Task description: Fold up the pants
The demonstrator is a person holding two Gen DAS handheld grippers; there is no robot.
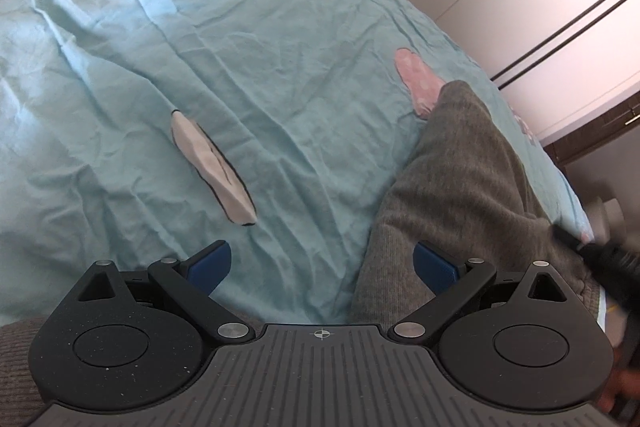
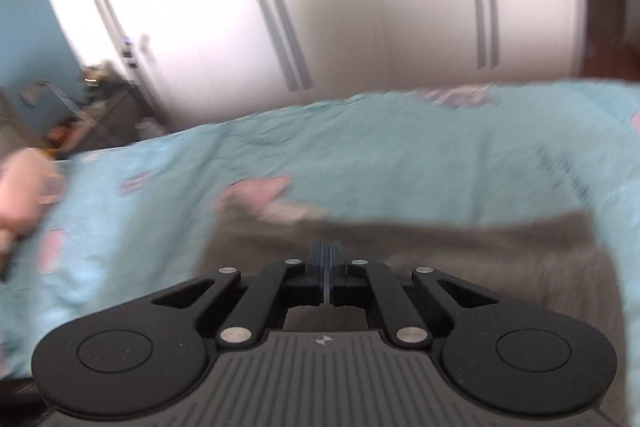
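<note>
Grey knit pants [image 1: 460, 179] lie on the light blue bedsheet [image 1: 240, 47], stretching from the lower right toward a pink mushroom print. My left gripper [image 1: 324, 265] is open, its right blue pad [image 1: 436, 267] over the pants' edge and its left pad [image 1: 212, 263] over bare sheet. Nothing sits between them but sheet. In the right wrist view, my right gripper [image 2: 328, 259] is shut with its pads pressed together just above the pants [image 2: 500, 259]. No cloth shows between the pads. That view is blurred.
White wardrobe doors [image 2: 360, 7] stand beyond the bed's far edge. A dark rack with clutter [image 2: 92, 107] sits at the left. A blurred hand [image 2: 24, 187] shows at the left edge, and the other gripper's dark body [image 1: 600, 259] is at the right.
</note>
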